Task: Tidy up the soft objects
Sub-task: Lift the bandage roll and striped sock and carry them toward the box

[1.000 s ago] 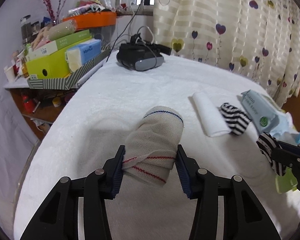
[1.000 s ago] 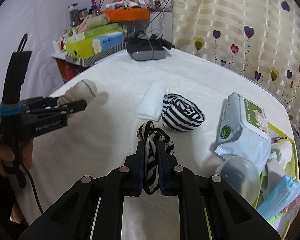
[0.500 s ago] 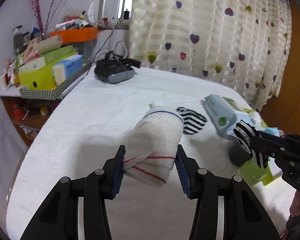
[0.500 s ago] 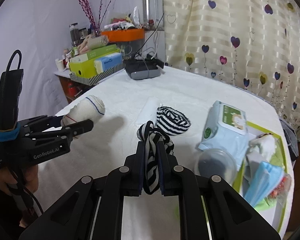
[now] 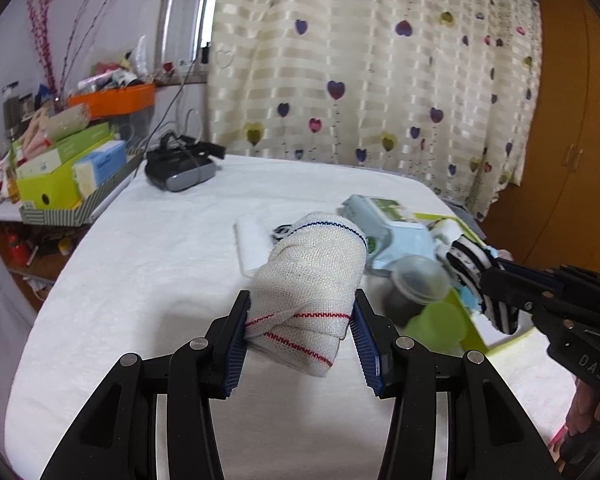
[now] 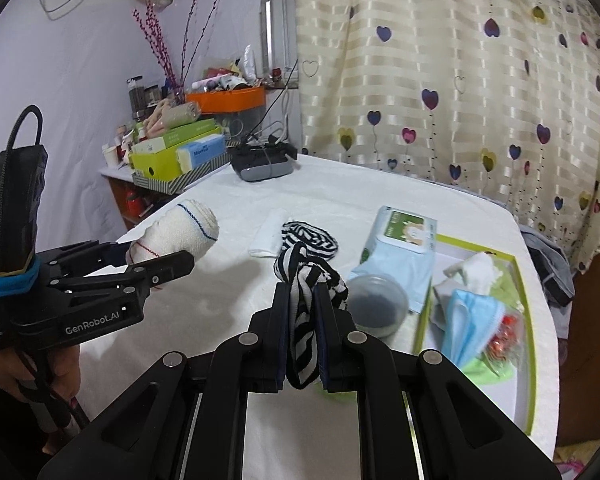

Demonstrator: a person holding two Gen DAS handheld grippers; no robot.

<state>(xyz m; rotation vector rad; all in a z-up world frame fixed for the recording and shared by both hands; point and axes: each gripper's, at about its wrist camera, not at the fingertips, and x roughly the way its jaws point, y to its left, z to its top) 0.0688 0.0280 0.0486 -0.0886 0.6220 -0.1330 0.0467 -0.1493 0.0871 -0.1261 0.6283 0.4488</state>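
My left gripper (image 5: 300, 312) is shut on a rolled white bandage (image 5: 312, 276) with red and blue threads, held above the white table; it also shows in the right wrist view (image 6: 180, 232). My right gripper (image 6: 302, 308) is shut on a black-and-white striped cloth (image 6: 306, 284), which also shows in the left wrist view (image 5: 476, 272). A second striped cloth (image 6: 312, 238) and a folded white cloth (image 6: 268, 232) lie on the table. A green-rimmed tray (image 6: 528, 320) at the right holds a blue face mask (image 6: 472, 320) and white cloths.
A pack of wet wipes (image 6: 400, 244) and a round lidded container (image 6: 374, 306) sit beside the tray. A black headset (image 6: 264, 162) lies at the table's far end. A cluttered shelf with boxes (image 6: 176, 152) stands at the left. A heart-patterned curtain (image 6: 460, 80) hangs behind.
Both grippers have risen and pulled back with their loads, so more of the table and the tray has come into view. The right gripper sits nearer the tray.
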